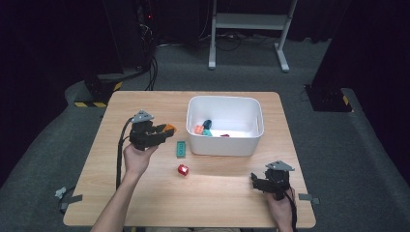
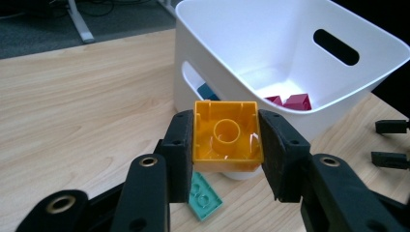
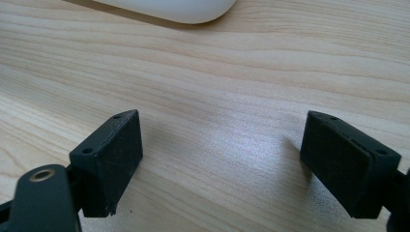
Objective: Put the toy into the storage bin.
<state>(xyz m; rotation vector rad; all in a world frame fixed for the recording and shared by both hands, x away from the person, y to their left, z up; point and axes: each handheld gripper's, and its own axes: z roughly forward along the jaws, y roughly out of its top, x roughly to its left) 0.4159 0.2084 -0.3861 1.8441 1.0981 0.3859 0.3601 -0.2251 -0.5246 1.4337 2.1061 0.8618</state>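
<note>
A: Left claw?
B: Pinching a hollow orange-yellow plastic building brick, one black jaw pressed on each side, open underside toward the left gripper view's camera. Held above the light wooden surface, just beside the near-left corner of the white rectangular plastic bin. Seen in the high view too, at the tip of the left claw, with the brick raised by the left hand.

A: Right claw?
B: Spread wide, nothing between the jaws, only bare wood grain below. Low over the surface near the front right corner in the high view, gripped by the right hand. Rounded white edge of the bin at the top of the right gripper view.

A: Loose pieces?
B: Flat teal-green studded plastic plate lying just left of the bin, near its front-left corner; also visible beneath the held brick in the left gripper view. Small glossy red plastic block nearer the person, well apart from the bin, roughly between the two hands.

A: Inside the bin?
B: Orange brick, teal brick, dark blue piece toward the left side; dark red pieces on the floor of the bin. Oval handle slot in the far wall.
</note>
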